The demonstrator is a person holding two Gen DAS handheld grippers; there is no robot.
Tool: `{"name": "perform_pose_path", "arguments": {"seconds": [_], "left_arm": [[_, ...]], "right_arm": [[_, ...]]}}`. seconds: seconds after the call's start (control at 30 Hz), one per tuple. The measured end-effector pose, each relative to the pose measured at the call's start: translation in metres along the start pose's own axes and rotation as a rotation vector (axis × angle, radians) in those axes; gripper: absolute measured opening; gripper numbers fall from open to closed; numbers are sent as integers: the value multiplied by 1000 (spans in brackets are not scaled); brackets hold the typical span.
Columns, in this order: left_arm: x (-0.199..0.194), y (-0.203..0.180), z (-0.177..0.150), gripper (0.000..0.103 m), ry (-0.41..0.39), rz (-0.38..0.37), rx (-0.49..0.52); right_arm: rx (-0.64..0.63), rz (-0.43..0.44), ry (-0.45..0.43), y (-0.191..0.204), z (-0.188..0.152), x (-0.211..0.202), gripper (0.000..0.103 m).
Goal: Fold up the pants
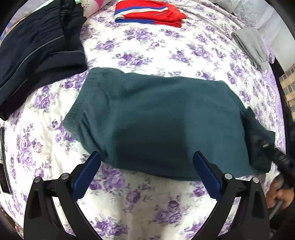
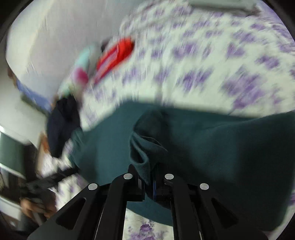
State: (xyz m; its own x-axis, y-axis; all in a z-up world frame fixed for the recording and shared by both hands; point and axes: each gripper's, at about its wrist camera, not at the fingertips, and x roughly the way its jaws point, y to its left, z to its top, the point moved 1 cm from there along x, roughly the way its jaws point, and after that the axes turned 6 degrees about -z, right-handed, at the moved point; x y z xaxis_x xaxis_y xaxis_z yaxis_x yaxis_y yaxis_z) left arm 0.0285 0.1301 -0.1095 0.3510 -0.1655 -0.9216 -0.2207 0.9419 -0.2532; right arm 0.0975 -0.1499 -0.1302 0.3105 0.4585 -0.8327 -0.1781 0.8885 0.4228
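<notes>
Dark teal pants [image 1: 156,118] lie folded on the floral bed sheet [image 1: 147,53], waistband to the left. My left gripper [image 1: 146,157] is open and empty, hovering just above the near edge of the pants. In the right wrist view, my right gripper [image 2: 148,177] is shut on a pinched fold of the teal pants [image 2: 145,155] at their right end. That view is blurred by motion. The right gripper also shows at the far right of the left wrist view [image 1: 265,145], at the pants' right end.
Dark navy pants [image 1: 36,53] lie at the left. Folded red, white and blue pants [image 1: 149,13] lie at the far side. A grey garment [image 1: 250,46] lies at the right edge of the bed.
</notes>
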Motion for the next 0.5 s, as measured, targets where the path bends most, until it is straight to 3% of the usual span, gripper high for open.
{"name": "perform_pose_path", "arguments": {"seconds": [0.17,0.3,0.4,0.5], "left_arm": [[2,13,-3,97,7,-2,-32],[3,16,-1,97,11,-8,-53],[2,16,0,97,7,-10,-49],[4,17,1,97,11,-6,-49]], "right_arm": [[16,21,-29,-3,3,-22,6],[104,76,-140,-22,14,-69,6],[224,101,-277,-65,14,-123,6],[414,82,-418,-139,2,-181,7]]}}
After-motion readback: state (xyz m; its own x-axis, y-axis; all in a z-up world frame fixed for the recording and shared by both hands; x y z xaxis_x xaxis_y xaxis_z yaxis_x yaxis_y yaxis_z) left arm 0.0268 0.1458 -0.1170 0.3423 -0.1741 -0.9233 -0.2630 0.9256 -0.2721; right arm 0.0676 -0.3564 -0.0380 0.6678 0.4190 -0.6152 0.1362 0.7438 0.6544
